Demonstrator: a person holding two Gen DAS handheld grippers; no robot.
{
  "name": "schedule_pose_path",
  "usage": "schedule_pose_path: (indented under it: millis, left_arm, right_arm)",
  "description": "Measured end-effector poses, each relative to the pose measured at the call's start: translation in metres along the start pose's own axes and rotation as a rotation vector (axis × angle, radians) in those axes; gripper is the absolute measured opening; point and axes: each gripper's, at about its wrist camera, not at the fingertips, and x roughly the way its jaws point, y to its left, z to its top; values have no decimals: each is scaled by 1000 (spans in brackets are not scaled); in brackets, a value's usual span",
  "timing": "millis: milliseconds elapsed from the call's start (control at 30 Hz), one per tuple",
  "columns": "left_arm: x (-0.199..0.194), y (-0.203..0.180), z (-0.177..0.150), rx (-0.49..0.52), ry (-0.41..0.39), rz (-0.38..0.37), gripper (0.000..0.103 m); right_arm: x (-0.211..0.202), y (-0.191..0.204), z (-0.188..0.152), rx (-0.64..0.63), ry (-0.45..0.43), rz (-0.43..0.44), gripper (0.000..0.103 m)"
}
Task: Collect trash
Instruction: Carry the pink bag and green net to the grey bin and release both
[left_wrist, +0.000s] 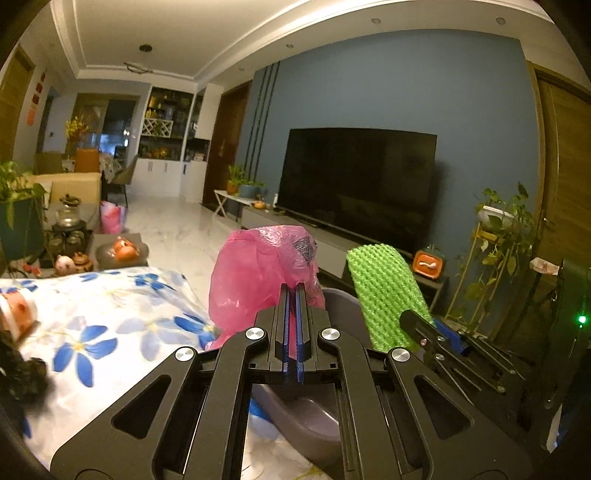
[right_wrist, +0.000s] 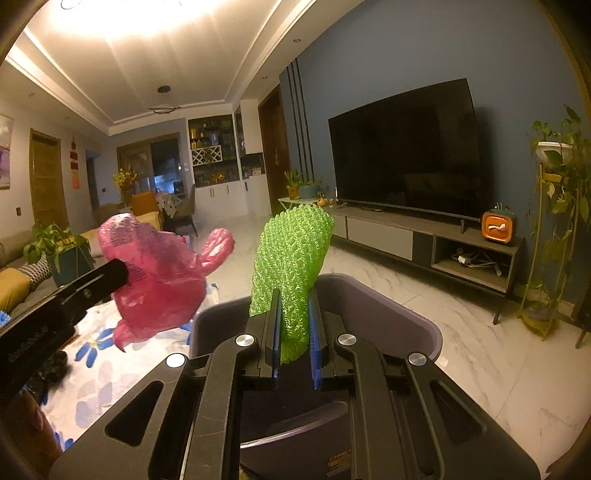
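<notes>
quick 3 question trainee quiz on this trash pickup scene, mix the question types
1. True or false: the left gripper is shut on a pink plastic bag.
2. What does the right gripper hold? A) a green foam net sleeve B) a bottle C) nothing
3. Fill in: under both grippers stands a grey ____.

Key: 1 true; 2 A; 3 bin.

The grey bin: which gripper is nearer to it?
Right. The right gripper, shut on the green foam net, is over the grey bin; the left gripper, holding the pink bag, is beside its rim.
</notes>
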Motion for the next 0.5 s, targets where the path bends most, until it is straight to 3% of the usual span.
schedule_pose_path:
  millis: [500]
  left_arm:
    - [34, -10, -9, -18, 52, -38, 2]
  right_arm:
    - [14, 5, 7, 4, 17, 1, 15]
